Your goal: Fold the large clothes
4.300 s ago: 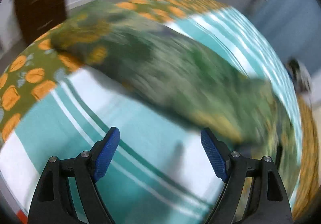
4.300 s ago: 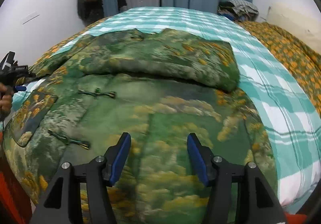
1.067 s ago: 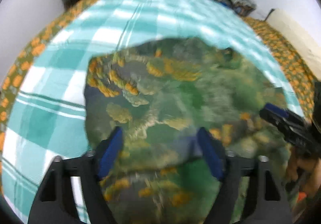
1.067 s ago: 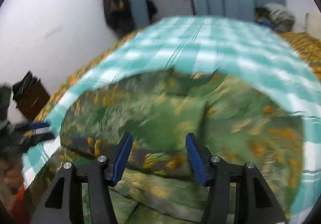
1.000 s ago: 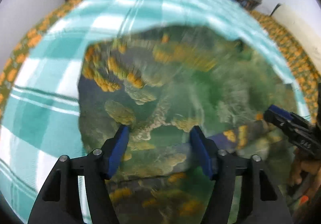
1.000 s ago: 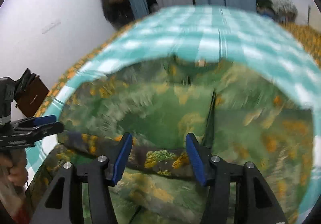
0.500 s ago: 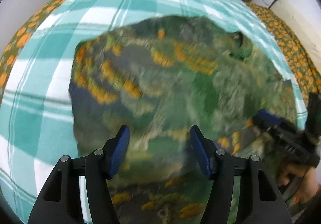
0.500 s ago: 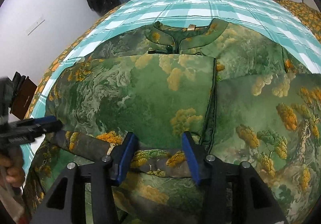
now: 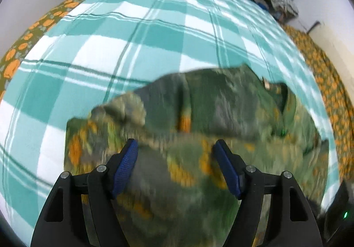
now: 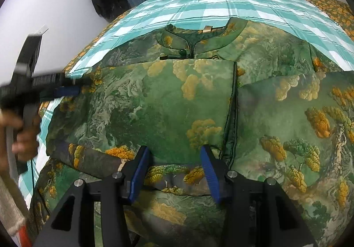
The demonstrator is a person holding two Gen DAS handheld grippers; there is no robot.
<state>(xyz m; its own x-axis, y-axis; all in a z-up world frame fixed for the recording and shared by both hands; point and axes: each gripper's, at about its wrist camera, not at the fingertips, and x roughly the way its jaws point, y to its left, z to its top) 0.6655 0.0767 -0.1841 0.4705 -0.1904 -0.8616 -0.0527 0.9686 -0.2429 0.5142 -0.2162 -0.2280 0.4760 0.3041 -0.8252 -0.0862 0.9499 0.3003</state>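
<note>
Green printed jacket (image 10: 181, 101) lying on checked bedspread (image 10: 221, 1), hem section folded up over chest, collar (image 10: 199, 39) showing beyond. Right gripper (image 10: 174, 163) hovering wide, gripping nothing. Left gripper (image 9: 174, 158) hanging wide at jacket edge, empty. Folding looking partly done; final compacting remaining.

Green robe (image 10: 177, 101) printed with orange-yellow trees; bedsheet (image 9: 154, 32) checked teal and white; blanket (image 9: 331, 92) olive with orange blobs.

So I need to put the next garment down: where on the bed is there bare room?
Bare checked sheet lies beyond the collar, and left of the green robe. Nearer, the robe fills everything around both grippers.
</note>
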